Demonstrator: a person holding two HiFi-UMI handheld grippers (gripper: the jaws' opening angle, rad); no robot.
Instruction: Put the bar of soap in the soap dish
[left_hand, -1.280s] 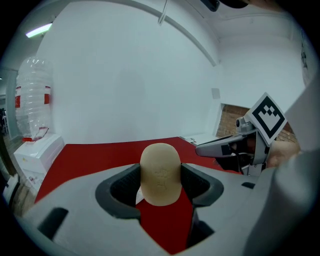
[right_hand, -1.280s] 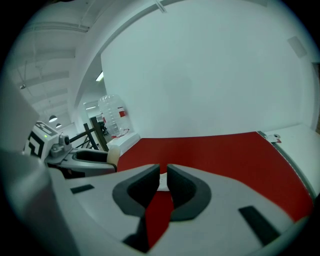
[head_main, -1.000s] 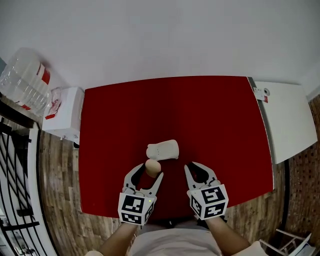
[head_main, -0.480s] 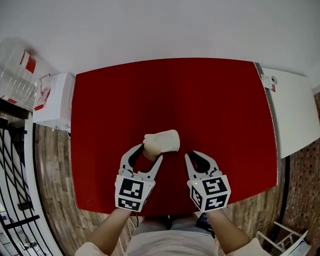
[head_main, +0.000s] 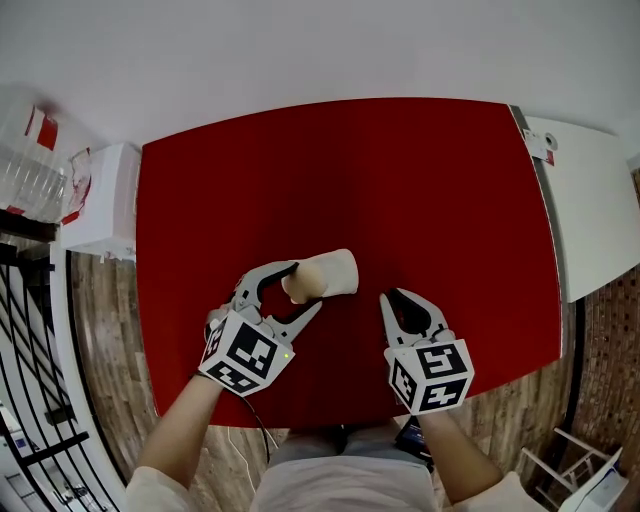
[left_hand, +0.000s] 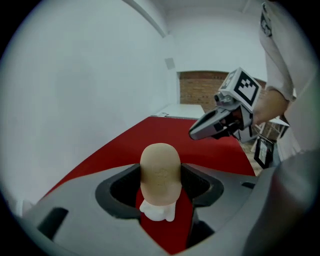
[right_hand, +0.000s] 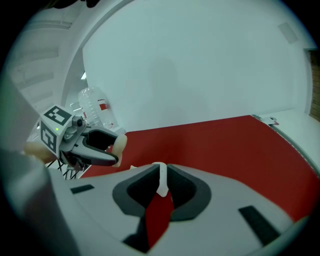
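Left gripper (head_main: 304, 286) pinching the soap (head_main: 300, 283) across its width, jaws closed on it. Soap held on end, just above the near end of the white soap dish (head_main: 338, 272); contact not clear. Right gripper (head_main: 400, 298) pressed together, empty, resting apart from the dish on the red table (head_main: 420, 180).

Risks, as judged:
- Soap standing tall; if let go so, it could topple over the rim onto the table.
- Dish unbraced and looked light; a sideways nudge could slide it.
- Smooth soap could slip in the jaws.
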